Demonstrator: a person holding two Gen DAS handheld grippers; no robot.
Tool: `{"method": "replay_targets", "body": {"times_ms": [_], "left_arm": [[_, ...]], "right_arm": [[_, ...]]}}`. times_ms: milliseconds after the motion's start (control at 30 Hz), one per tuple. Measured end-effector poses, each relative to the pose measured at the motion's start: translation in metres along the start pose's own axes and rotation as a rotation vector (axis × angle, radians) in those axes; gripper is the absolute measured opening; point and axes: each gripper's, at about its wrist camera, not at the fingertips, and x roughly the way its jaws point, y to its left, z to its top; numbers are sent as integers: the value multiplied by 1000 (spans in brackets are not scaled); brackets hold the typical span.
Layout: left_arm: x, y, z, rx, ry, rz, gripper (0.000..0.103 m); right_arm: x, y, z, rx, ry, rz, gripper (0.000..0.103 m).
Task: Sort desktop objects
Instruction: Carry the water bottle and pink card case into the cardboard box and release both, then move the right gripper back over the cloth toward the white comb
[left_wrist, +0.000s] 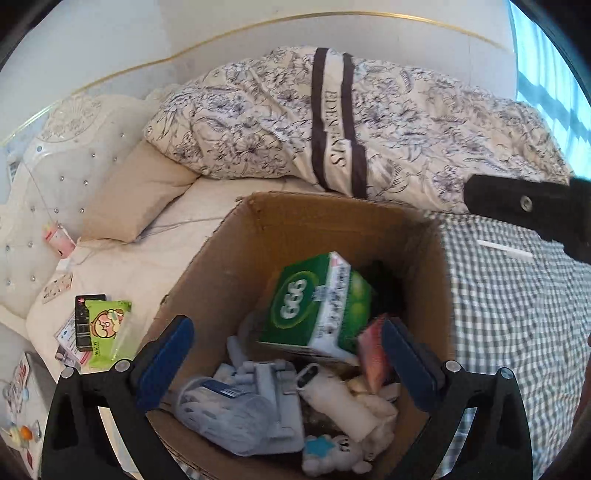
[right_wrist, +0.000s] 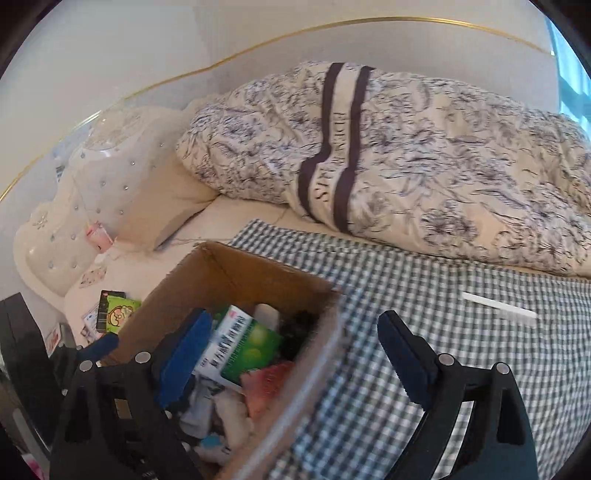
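**Box nearly full, one comb left on the bed**

Bedroom setting: you are working over a bed with a floral duvet (left_wrist: 388, 122) bunched at the back and a checked cloth (right_wrist: 424, 332) spread across the front. On that cloth sits the cardboard box (left_wrist: 229, 258), already holding a green carton (left_wrist: 317, 302), a red packet (left_wrist: 373, 350), a white bottle (left_wrist: 340, 402), a grey plastic piece (left_wrist: 266, 391) and soft toys.

Your left gripper (left_wrist: 288, 362) hangs over the box with its jaws spread and nothing between them. Your right gripper (right_wrist: 291, 354) is likewise released and empty, straddling the box's near right wall. A white comb (right_wrist: 498, 304) lies alone on the cloth, well apart from the box, and looks like the next thing to collect.

Watch these risks:
- The comb is thin and flat; closing on it may pinch the cloth too and drag the box.
- Your right gripper's left finger is inside the box, so swinging sideways could catch the wall and tip it.
- The green carton leans loosely; a nudge may topple it.
- Small packets (left_wrist: 107, 328) by the pillow are easy to overlook.
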Motion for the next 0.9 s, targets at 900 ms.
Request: {"method": "replay_targets", "body": {"times_ms": [900], "left_arm": [[-5, -240, -19, 150, 65, -136, 103]], "right_arm": [[-68, -265, -75, -139, 184, -228, 89]]}}
